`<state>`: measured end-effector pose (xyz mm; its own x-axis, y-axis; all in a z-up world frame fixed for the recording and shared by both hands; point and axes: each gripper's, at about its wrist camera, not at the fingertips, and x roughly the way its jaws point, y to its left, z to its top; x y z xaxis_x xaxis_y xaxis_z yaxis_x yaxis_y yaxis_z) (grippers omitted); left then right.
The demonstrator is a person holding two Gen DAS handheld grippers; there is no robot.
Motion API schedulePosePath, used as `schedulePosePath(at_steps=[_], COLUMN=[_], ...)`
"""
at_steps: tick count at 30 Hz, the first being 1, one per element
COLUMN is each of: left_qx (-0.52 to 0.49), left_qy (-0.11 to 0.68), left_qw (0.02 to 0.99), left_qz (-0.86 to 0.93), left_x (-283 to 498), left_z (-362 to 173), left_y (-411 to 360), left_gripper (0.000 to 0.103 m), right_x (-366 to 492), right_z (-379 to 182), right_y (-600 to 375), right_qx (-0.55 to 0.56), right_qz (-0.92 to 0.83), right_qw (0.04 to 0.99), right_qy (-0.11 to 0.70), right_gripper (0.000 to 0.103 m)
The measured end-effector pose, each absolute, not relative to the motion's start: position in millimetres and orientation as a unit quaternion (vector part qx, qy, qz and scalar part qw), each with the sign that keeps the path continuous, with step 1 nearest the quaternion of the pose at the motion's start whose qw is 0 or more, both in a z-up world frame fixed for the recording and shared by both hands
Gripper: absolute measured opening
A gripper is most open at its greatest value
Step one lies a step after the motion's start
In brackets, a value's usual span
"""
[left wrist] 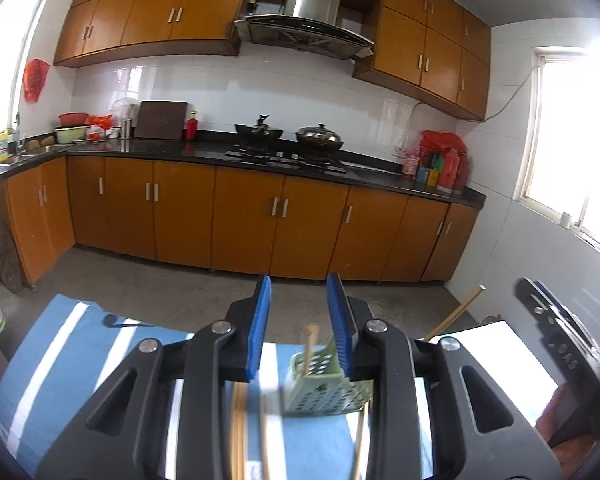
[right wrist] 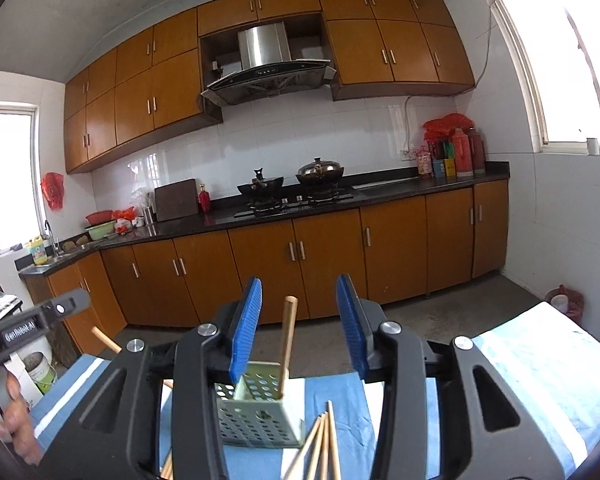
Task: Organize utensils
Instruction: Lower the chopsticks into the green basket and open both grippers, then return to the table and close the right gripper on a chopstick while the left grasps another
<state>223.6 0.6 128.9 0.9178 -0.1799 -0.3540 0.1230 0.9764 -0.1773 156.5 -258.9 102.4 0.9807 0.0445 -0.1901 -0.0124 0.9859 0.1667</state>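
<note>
A pale green perforated utensil holder (left wrist: 328, 384) (right wrist: 256, 420) stands on a blue-and-white striped cloth (left wrist: 60, 360) (right wrist: 520, 380). One wooden chopstick (left wrist: 310, 344) (right wrist: 287, 344) stands upright in it. Several loose chopsticks (left wrist: 240, 432) (right wrist: 324, 444) lie on the cloth in front of the holder, under the grippers. My left gripper (left wrist: 299, 292) is open just left of the holder, with nothing between its blue pads. My right gripper (right wrist: 299, 284) is open too; the upright chopstick shows in its gap but touches neither pad. Another wooden stick (left wrist: 456, 316) (right wrist: 104, 340) juts up between the two grippers.
Each gripper shows in the other's view, the right one (left wrist: 552, 320) and the left one (right wrist: 40, 320) with a hand (right wrist: 18, 420) on it. A small black object (left wrist: 110, 320) lies at the cloth's far left. Beyond the table edge are concrete floor and orange cabinets (left wrist: 260, 216).
</note>
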Motion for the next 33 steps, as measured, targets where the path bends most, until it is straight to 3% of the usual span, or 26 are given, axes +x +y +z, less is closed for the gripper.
schedulePosePath(at_steps=[6,10,15,17,22,26,31,33], left_qx=[-0.067,-0.062,-0.069,-0.070,-0.059,-0.052,-0.043,-0.037], left_qy=[0.215,0.266,0.350,0.371,0.396,0.411,0.439,0.448], left_qw=[0.973,0.962,0.934,0.926,0.916,0.909,0.893,0.888], left_qz=[-0.043,-0.017,-0.008,-0.015,-0.030,-0.052,-0.087,-0.094], left_x=[200,198,206,205,206,207,210,212], left_z=[106,62,0,-20,-46,-59,-80,-88], left_y=[38,63,80,82,79,69,51,44], left_gripper=[0.034,0.036,0.036,0.036,0.036,0.036,0.034,0.027], right_x=[139,150,172,175,186,185,181,181], right_z=[67,10,-65,-86,-111,-117,-116,-116], right_y=[-283,-290,-271,-259,-249,-252,-286,-293], right_qx=[0.075,0.068,0.057,0.047,0.039,0.030,0.066,0.071], right_qz=[-0.017,-0.011,0.026,0.031,0.029,0.019,-0.036,-0.037], right_qw=[0.984,0.964,0.926,0.916,0.903,0.903,0.901,0.900], right_qy=[0.160,0.256,0.371,0.397,0.427,0.429,0.428,0.428], right_gripper=[0.041,0.041,0.026,0.026,0.026,0.008,0.008,0.008])
